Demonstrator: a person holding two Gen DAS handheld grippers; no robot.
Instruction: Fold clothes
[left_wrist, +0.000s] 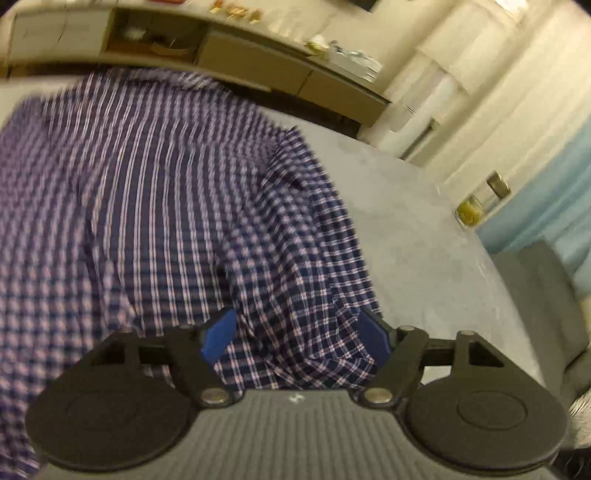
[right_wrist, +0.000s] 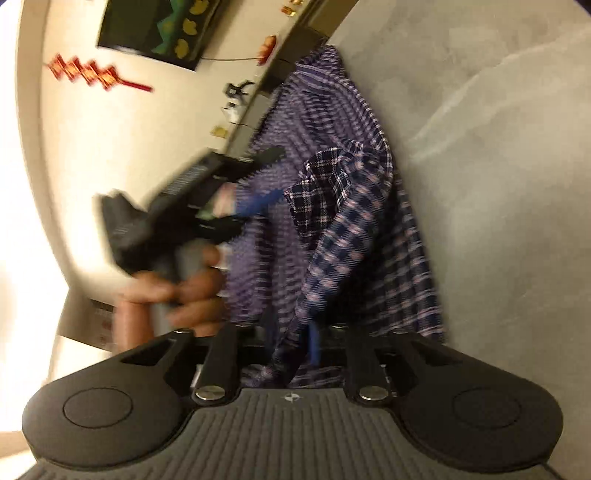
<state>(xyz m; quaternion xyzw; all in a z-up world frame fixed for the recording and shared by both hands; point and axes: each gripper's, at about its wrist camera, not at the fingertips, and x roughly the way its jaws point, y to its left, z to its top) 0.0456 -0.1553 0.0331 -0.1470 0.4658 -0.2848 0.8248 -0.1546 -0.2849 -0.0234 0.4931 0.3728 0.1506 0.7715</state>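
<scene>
A navy, white and pink plaid shirt lies spread over the grey table, with a sleeve bunched on its right side. My left gripper is open, its blue pads wide apart with a fold of the sleeve lying loose between them. In the right wrist view the shirt hangs lifted and draped. My right gripper is shut on the shirt's edge, the cloth pinched between its blue pads. A hand holds the left gripper against the shirt's left side.
A long counter with cupboards runs behind the table. A glass jar stands at the table's right edge, beside a grey chair. A dark picture and a red ornament hang on the wall.
</scene>
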